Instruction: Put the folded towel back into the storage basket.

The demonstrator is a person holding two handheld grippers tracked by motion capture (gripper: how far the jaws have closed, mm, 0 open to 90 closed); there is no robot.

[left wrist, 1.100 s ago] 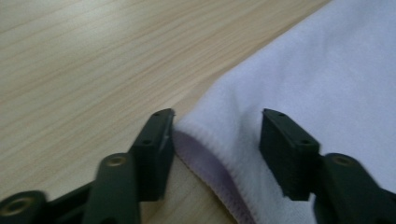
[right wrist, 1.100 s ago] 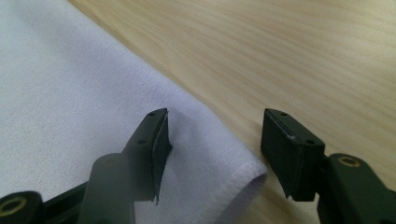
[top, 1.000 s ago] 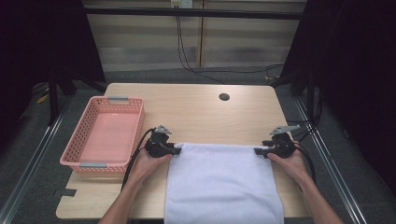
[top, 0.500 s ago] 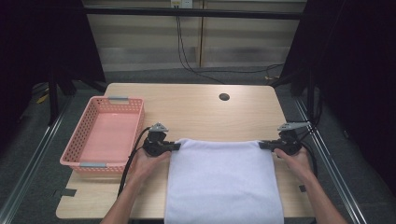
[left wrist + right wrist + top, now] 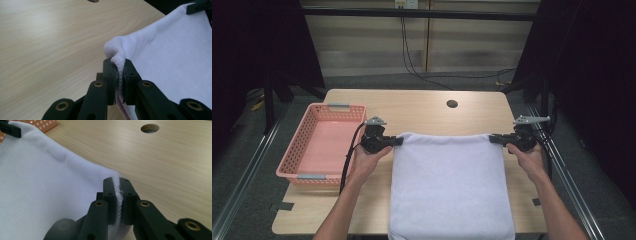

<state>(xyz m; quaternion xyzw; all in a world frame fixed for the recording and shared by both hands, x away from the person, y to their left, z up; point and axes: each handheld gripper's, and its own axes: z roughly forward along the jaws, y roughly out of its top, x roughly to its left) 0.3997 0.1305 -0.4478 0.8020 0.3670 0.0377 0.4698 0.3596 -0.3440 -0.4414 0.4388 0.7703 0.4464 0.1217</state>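
This looks like a lab or a recording room. The wooden counter [image 5: 422, 107] stands on grey carpet between metal floor rails [image 5: 247, 170], with black curtains [image 5: 257, 40] on both sides. Beyond the far edge, cables [image 5: 412, 55] hang from a wall socket [image 5: 406, 3].

One white towel [image 5: 449, 185], one pink basket [image 5: 319, 145], one table [image 5: 422, 107], and two claws.
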